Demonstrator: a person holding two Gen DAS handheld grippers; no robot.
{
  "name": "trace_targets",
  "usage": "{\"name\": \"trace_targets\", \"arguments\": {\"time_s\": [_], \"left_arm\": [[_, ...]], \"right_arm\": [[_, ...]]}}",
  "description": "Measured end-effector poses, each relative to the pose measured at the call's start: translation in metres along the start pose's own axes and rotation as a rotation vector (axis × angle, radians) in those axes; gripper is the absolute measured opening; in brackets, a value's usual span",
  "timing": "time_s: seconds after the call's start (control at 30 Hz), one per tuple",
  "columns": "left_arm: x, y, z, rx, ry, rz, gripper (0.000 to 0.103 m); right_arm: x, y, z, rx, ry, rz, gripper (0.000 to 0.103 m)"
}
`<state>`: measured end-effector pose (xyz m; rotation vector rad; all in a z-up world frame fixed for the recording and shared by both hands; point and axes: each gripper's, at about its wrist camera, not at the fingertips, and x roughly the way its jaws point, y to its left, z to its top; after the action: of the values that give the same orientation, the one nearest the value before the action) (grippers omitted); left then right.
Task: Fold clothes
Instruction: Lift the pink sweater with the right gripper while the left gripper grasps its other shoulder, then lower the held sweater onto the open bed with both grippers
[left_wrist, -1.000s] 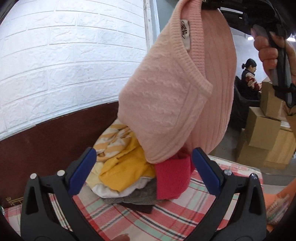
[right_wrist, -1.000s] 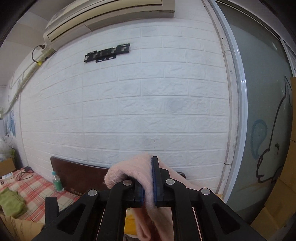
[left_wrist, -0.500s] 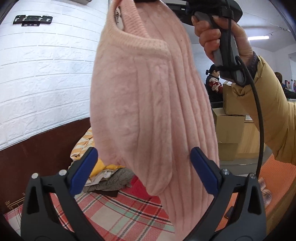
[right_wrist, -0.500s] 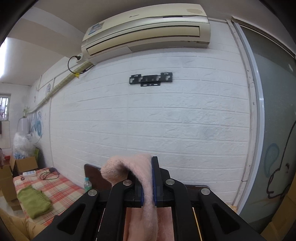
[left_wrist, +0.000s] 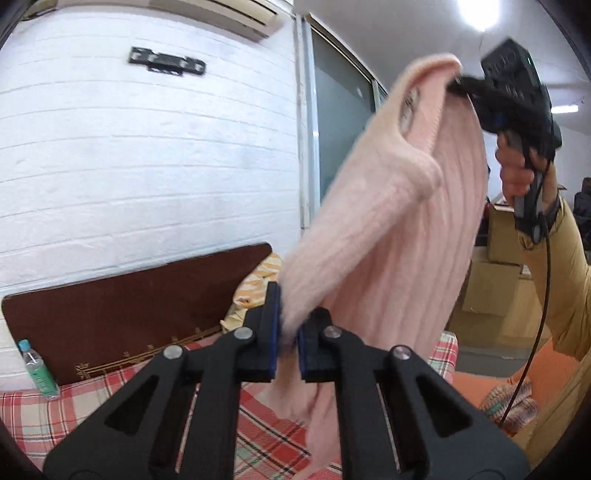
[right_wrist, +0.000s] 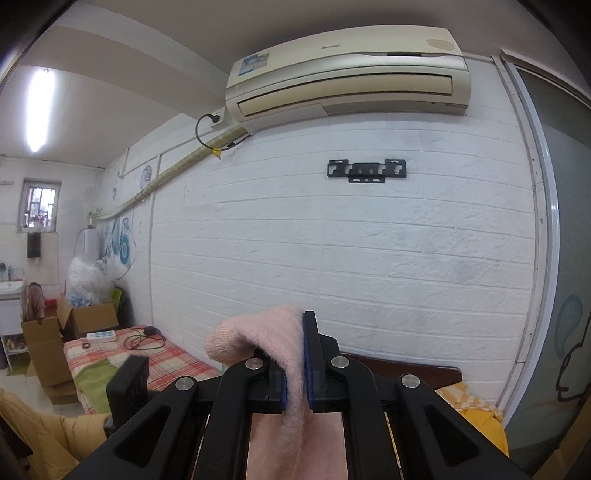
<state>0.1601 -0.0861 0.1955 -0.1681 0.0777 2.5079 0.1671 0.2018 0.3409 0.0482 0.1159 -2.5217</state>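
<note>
A pink knit sweater hangs in the air above the plaid bed cover. My left gripper is shut on a lower edge of the sweater. My right gripper is raised high at the upper right and holds the sweater near its collar. In the right wrist view my right gripper is shut on a fold of the pink sweater, which drapes over the left finger and hangs down below. The sweater's lower part is hidden behind my left gripper.
A pile of other clothes, striped and yellow, lies at the bed's back by the dark headboard. A water bottle stands at the left. A green garment lies on the bed. Cardboard boxes stand at the right.
My left gripper went from open to shut on the sweater's lower edge. My right gripper lifted the sweater higher and tilted up; the camera views now show more wall and ceiling.
</note>
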Motion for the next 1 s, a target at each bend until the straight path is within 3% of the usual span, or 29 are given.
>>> {"name": "trace_targets", "arguments": {"time_s": [0.2,0.37,0.47,0.57,0.67,0.8,0.9,1.0], "left_arm": [[-0.091,-0.003,0.037,0.107,-0.052,0.214,0.01],[-0.159,0.005,0.075,0.113,-0.103,0.319,0.01],[-0.167,0.008,0.086,0.153,-0.06,0.416,0.01],[-0.135,0.042,0.07,0.134,0.068,0.51,0.01],[-0.07,0.102,0.018,0.061,0.26,0.584,0.01],[0.014,0.189,-0.091,-0.121,0.534,0.589,0.01],[0.067,0.24,-0.169,-0.242,0.689,0.573,0.01],[0.099,0.275,-0.215,-0.341,0.755,0.538,0.01]], "right_arm": [[-0.026,0.042,0.014,-0.05,-0.029,0.084,0.006],[-0.039,0.07,0.032,-0.098,-0.075,0.153,0.006],[-0.022,0.069,0.032,-0.068,-0.067,0.203,0.007],[0.027,0.058,0.012,0.014,0.02,0.257,0.007],[0.109,0.05,-0.038,0.097,0.191,0.285,0.007],[0.221,0.041,-0.129,0.188,0.432,0.272,0.007],[0.295,0.034,-0.201,0.252,0.588,0.232,0.007],[0.349,0.02,-0.261,0.328,0.708,0.193,0.007]]}}
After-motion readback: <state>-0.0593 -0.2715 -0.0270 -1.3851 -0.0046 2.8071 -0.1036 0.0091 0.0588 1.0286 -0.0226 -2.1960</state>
